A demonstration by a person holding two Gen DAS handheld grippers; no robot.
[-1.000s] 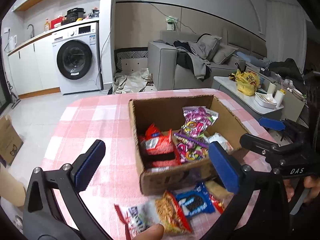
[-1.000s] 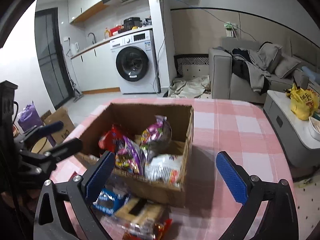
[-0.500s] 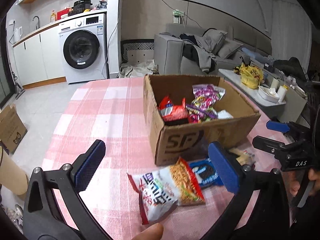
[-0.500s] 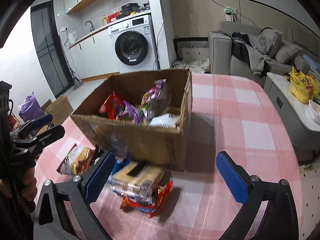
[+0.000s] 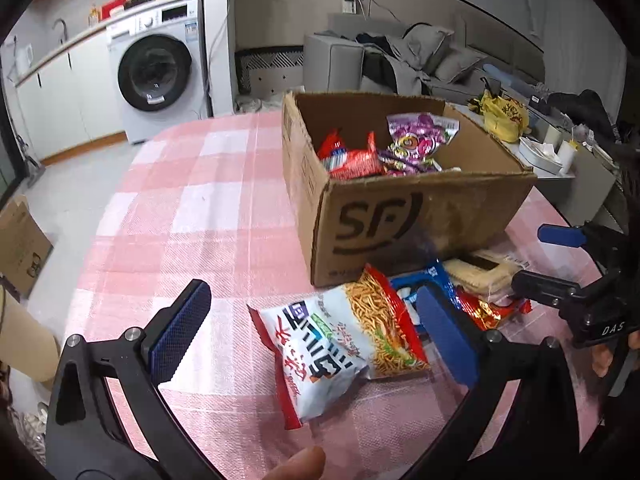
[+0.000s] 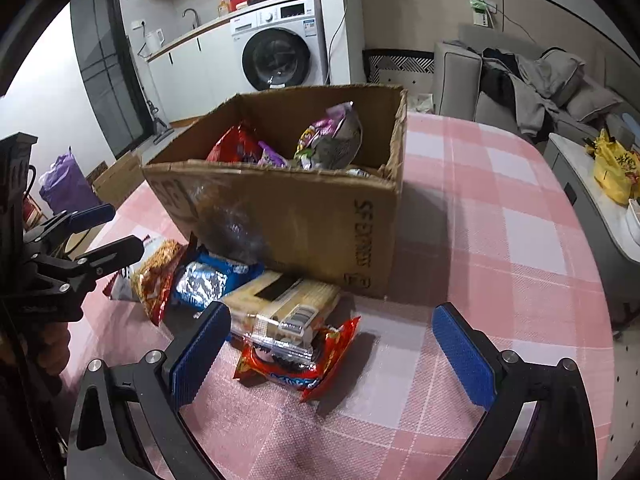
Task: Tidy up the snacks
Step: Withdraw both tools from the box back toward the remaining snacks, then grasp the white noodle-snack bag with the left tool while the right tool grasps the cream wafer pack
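- Box point(image 5: 420, 216) sits on the pink-check counter point(image 5: 192, 208), open top; it holds red packs point(image 5: 352, 160) and purple packs point(image 5: 416, 140).
- Four snacks lie loose on the counter against the box's front wall, outside it.
- Noodle bag point(image 5: 340, 340): flat, in front of the box's left corner.
- Blue pack point(image 6: 208, 280): touching the noodle bag, tucked against the box front.
- Cracker pack point(image 6: 284, 312): beside the blue pack, lying partly on a red pack point(image 6: 304, 364), further from the box.
- Left gripper point(image 5: 312, 336): jaws wide, empty, low in front of the box, straddling the noodle bag without touching it.
- Right gripper point(image 6: 328, 352): jaws wide, empty, in front of the box's right corner, with the cracker and red packs between its fingers, no contact.
- Thumb tip point(image 5: 296, 464) shows at the bottom edge of the left view.
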